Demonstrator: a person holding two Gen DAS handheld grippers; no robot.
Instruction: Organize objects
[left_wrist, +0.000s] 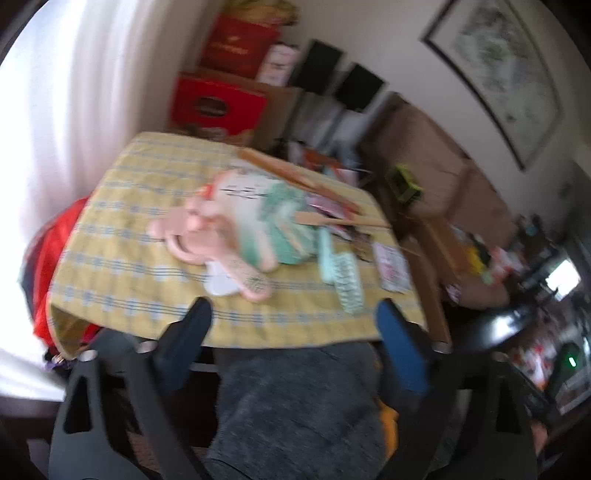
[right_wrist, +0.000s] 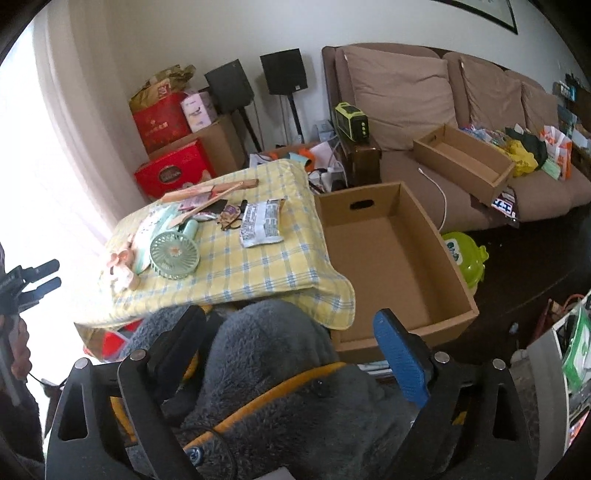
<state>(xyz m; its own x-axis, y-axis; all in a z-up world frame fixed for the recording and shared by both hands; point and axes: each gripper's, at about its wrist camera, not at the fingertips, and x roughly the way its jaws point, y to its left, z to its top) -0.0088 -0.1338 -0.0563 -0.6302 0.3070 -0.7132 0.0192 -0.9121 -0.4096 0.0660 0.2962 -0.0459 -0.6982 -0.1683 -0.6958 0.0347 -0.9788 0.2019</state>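
Fan (right_wrist: 174, 254) on bench (right_wrist: 258, 266): light, rigid, grille fragile; best pinched by handle. Left tongs (left_wrist: 291, 314) and right tongs (right_wrist: 290, 323) gaping wide, empty.

Crowded far half of the table, bare near half, open box alongside.
Plenty of bare yellow checked cloth (right_wrist: 258, 273) along the near edge, wide enough for both open grippers, left gripper (left_wrist: 293, 314) and right gripper (right_wrist: 290, 325), with nothing between either pair of jaws. Blocked farther back by a green fan (right_wrist: 174, 254), pink items (right_wrist: 122, 271), a silver wrapper (right_wrist: 260, 223) and wooden sticks (right_wrist: 210, 190) piled close together. Free entry from above into the empty cardboard box (right_wrist: 391, 258) just right of the table. Grey fleece (right_wrist: 266, 354) bulging up under the near edge.
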